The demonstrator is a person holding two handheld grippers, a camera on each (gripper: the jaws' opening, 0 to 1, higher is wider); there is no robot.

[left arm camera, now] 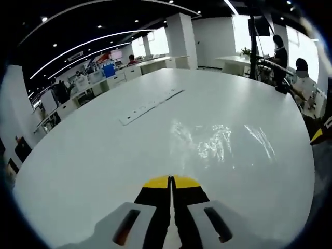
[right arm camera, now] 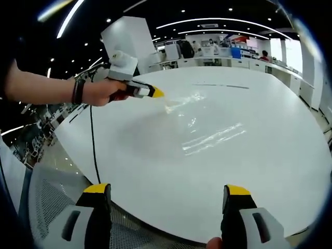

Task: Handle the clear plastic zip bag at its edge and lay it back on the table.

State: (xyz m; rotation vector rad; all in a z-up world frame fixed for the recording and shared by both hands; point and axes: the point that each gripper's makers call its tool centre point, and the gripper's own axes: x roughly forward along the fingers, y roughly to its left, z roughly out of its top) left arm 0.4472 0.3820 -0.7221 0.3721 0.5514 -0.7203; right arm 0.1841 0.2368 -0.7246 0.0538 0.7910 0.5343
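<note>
Right claw: nearest in the right gripper view; its two yellow-tipped jaws stand wide apart, released, with nothing between them, hanging over the near rim of the tabletop.
Chair mesh: a grey perforated surface just below and left of the right claw, off the tabletop's edge.
Left claw: in the left gripper view its jaws are pressed together, yellow tips touching; whether a film edge is caught between them cannot be told there. In the right gripper view it sits well ahead and to the left, gripped by a hand with a dark wristband, a cable dropping from it.
Clear plastic zip bag: a glinting transparent sheet starting right at the left claw's tip and spreading away from it over the tabletop; ahead of the left claw in its own view as crinkled highlights.
Power strip: a long white bar lying flat, beyond the bag, ahead-left of the left claw.
Background: office desks, a white pillar, and people standing far right of the left claw.
</note>
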